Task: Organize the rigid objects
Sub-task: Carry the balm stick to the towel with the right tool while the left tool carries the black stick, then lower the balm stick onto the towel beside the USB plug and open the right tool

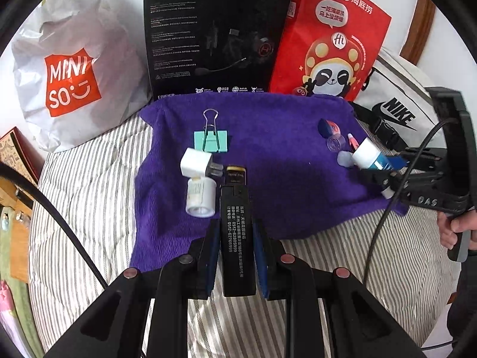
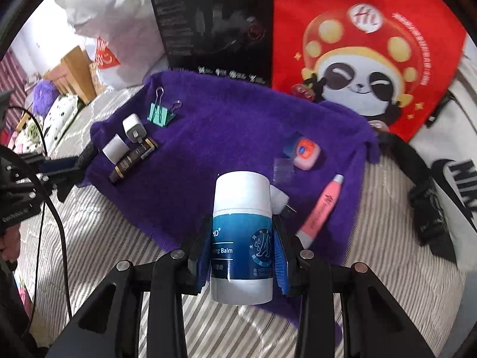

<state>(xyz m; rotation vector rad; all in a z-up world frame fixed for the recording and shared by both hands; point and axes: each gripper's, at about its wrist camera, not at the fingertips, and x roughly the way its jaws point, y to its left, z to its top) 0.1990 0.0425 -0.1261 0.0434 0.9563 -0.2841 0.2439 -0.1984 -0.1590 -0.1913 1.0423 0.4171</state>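
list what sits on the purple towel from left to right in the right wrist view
white bottle → white charger plug → green binder clip → balm stick held in the right gripper → orange jar → pink tube

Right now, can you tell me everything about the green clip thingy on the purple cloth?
The green binder clip is a mint-green folded body, metal by its look, with two silvery wire handles. One handle stands up and away from the body; the other lies over it. It sits on the purple towel near the far left part, not held by either pair of jaws. Just in front of it lies the white charger plug, very close; whether they touch is hard to tell.
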